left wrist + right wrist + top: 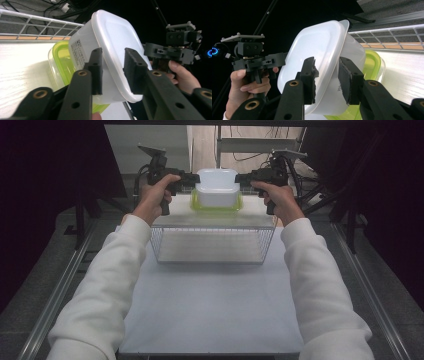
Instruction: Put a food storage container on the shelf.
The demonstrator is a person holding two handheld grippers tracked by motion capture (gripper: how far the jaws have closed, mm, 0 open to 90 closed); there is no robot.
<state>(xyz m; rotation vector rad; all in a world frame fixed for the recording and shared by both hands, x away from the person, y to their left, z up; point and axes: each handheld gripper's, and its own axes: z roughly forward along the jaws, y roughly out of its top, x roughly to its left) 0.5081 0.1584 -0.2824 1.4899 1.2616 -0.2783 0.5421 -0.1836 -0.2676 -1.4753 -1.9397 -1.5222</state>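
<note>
A white plastic tub (216, 187) sits nested in a green-rimmed clear container (196, 204) on a pale surface at the far end of a wire basket (212, 245). My left gripper (194, 179) is at the tub's left rim and my right gripper (240, 178) at its right rim. In the left gripper view the jaws (113, 71) straddle the tub's rim (115, 32) with a gap at both pads, the green container (60, 57) below. The right gripper (328, 78) likewise stands astride the tub (317, 47) without pressing, above the green container (372, 65).
A white table mat (210, 305) lies in front of the basket. The basket's wire rail (37, 27) runs just behind the containers. Dark curtains and stands flank the table, with cables on the floor beyond.
</note>
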